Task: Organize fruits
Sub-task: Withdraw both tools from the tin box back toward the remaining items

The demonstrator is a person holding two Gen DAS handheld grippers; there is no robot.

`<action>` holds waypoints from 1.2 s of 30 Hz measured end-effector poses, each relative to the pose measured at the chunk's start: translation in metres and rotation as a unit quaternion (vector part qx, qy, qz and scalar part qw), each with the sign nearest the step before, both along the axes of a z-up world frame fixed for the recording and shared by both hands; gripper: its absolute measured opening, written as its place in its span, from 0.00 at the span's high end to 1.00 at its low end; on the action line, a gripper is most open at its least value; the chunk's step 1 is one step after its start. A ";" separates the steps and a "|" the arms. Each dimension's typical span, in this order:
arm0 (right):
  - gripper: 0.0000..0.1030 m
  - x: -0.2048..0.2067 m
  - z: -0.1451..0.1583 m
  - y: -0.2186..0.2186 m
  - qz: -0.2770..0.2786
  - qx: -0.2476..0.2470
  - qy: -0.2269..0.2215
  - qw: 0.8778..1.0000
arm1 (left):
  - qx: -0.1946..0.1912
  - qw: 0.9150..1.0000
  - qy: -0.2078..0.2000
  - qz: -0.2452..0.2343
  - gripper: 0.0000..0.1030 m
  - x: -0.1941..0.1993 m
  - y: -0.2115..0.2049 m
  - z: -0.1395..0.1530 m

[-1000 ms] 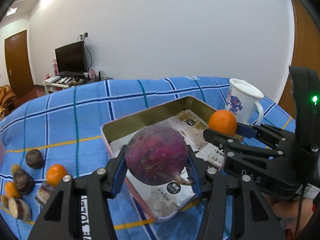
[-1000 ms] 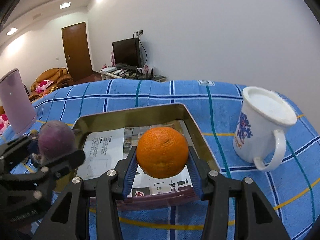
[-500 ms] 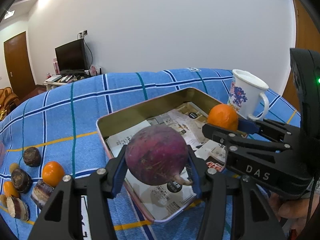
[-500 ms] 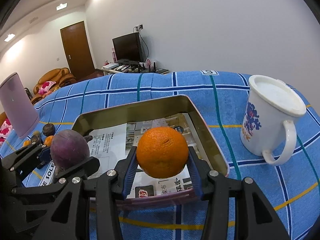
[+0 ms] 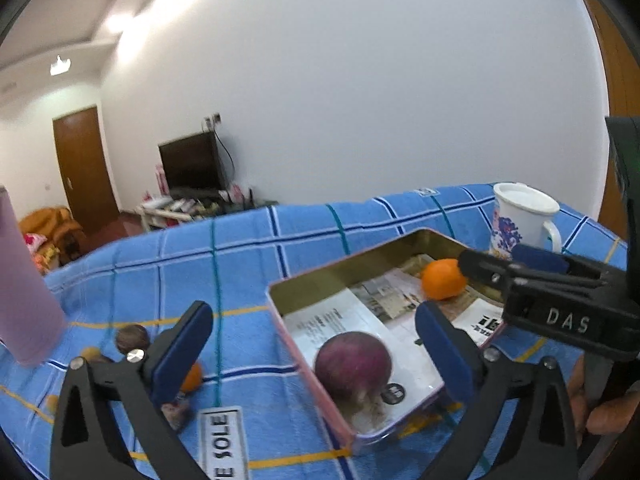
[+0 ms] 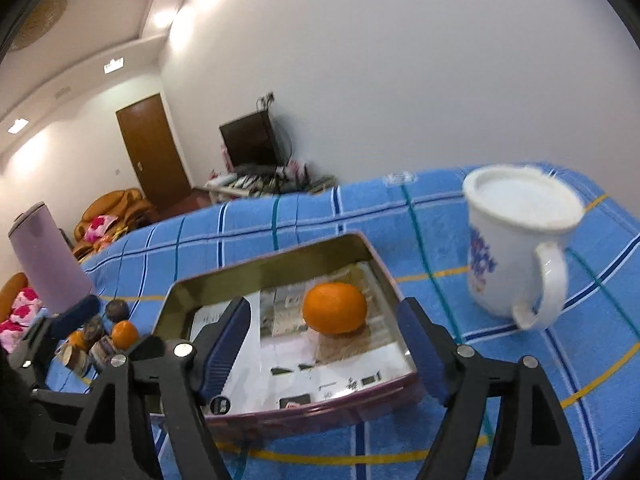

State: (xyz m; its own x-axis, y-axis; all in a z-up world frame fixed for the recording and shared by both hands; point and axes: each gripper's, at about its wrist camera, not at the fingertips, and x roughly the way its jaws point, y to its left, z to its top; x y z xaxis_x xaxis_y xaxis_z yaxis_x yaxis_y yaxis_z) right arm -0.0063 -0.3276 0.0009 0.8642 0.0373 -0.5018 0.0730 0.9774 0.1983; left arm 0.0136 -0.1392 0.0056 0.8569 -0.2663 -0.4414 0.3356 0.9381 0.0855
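Purple fruit point(image 5: 353, 360) shows only from the left (both hand-held grippers opening, empty); orange point(image 6: 334, 308) in both.

Each fisheye rides on its own hand-held gripper, looking forward and slightly down along the fingers, close over the blue checked worktop point(image 5: 248, 280). Both face the white wall at twelve o'clock and share the tin tray point(image 5: 320, 284) point(image 6: 256, 268) and mug point(image 5: 516, 220) point(image 6: 516, 240).

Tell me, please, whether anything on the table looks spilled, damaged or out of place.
Nothing looks spilled or broken. The orange and the purple fruit lie inside the tin tray, on its paper lining. The white mug stands upright. Several small fruits are outside the tray, unsorted.
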 end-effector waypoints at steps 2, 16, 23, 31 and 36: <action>0.24 -0.005 0.003 0.001 -0.010 -0.009 -0.017 1.000 | 0.004 1.000 -0.003 0.003 0.00 -0.002 0.003 0.000; 0.14 -0.028 0.017 0.007 -0.060 -0.051 -0.097 0.992 | -0.001 0.999 0.003 0.038 0.00 -0.001 0.035 -0.003; 0.14 -0.035 0.019 0.021 -0.062 -0.067 -0.099 0.991 | -0.012 0.998 0.010 0.057 0.00 -0.004 0.057 -0.004; 0.14 -0.035 0.017 0.032 -0.060 -0.047 -0.093 0.993 | -0.010 0.997 0.016 0.071 0.00 -0.005 0.082 -0.006; 0.14 -0.033 0.015 0.052 -0.040 -0.054 -0.082 0.994 | -0.009 0.997 0.017 0.079 0.00 -0.007 0.099 -0.007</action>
